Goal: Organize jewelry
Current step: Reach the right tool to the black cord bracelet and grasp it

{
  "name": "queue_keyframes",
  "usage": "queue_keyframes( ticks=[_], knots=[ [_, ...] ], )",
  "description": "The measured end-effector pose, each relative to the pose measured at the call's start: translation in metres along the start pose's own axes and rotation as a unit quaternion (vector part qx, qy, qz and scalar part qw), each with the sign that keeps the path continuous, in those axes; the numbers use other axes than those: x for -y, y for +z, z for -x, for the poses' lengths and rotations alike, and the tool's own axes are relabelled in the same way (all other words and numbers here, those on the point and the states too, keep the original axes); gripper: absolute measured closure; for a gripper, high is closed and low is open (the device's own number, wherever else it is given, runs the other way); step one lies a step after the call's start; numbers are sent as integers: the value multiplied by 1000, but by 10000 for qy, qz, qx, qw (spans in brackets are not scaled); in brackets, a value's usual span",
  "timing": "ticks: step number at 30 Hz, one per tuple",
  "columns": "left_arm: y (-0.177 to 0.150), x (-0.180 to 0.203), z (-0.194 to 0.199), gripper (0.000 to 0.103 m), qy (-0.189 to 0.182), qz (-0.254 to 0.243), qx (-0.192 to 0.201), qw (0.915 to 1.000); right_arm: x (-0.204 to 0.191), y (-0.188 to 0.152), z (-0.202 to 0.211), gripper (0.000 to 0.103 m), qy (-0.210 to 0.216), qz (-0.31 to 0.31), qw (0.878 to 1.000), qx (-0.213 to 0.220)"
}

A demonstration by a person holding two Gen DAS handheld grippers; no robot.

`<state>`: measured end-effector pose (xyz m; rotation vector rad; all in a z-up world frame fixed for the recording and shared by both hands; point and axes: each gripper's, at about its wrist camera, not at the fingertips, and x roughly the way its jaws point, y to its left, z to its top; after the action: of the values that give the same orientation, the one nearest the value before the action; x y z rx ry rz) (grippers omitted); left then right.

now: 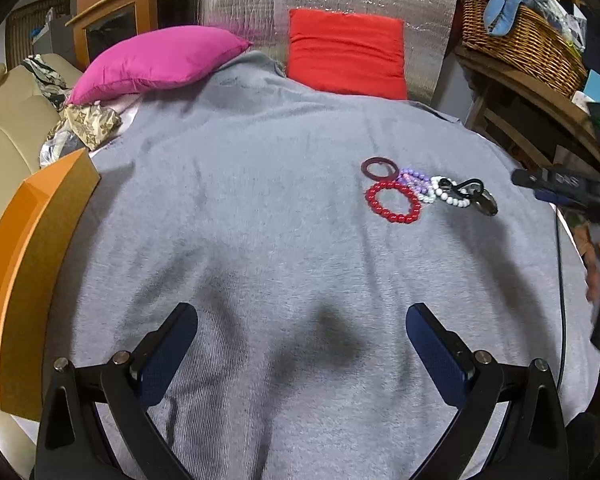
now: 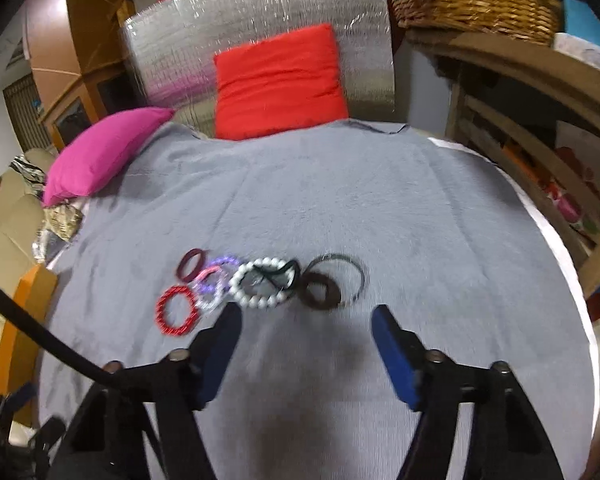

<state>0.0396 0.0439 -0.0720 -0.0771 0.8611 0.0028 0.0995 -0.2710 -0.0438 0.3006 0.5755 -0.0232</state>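
Several bracelets lie in a loose row on the grey cloth: a red bead bracelet, a maroon ring, purple beads, a white bead bracelet, a brown bracelet and a thin dark bangle. My right gripper stands open just short of the white and brown ones, with nothing between its pads. My left gripper is open over bare cloth, well back and left of the red bead bracelet and maroon ring. One of the right gripper's fingers shows at the right edge.
An orange box sits at the cloth's left edge. A pink pillow and a red pillow lie at the back. A wicker basket stands on wooden shelves to the right. A black strap crosses the right wrist view.
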Motion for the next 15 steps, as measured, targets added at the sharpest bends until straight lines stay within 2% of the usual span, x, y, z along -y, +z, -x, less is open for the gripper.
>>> queue_keyframes(
  ticks=[5,8,9,10,11,12,15],
  knots=[
    [2,-9,-15,0,2,100,-89,9999,-9,19,-47,45,-53,258,9993,-266],
    [5,-13,-23,0,12,133,-125,9998,-19,22,-67,53,-128,514,9979,-384],
    [5,-14,-25,0,13,140,-140,9998,-21,22,-74,59,-139,571,9973,-438],
    [6,-14,-27,0,15,140,-146,9998,-22,21,-80,73,-144,620,9968,-488],
    [6,-15,-29,0,29,135,-156,9998,-24,21,-85,81,-131,656,9963,-533],
    [6,-16,-30,0,43,133,-157,9998,-25,20,-88,94,-102,682,9960,-567],
    [7,-19,-34,0,54,167,-176,9997,-26,19,-75,97,10,671,9974,-246]
  ],
)
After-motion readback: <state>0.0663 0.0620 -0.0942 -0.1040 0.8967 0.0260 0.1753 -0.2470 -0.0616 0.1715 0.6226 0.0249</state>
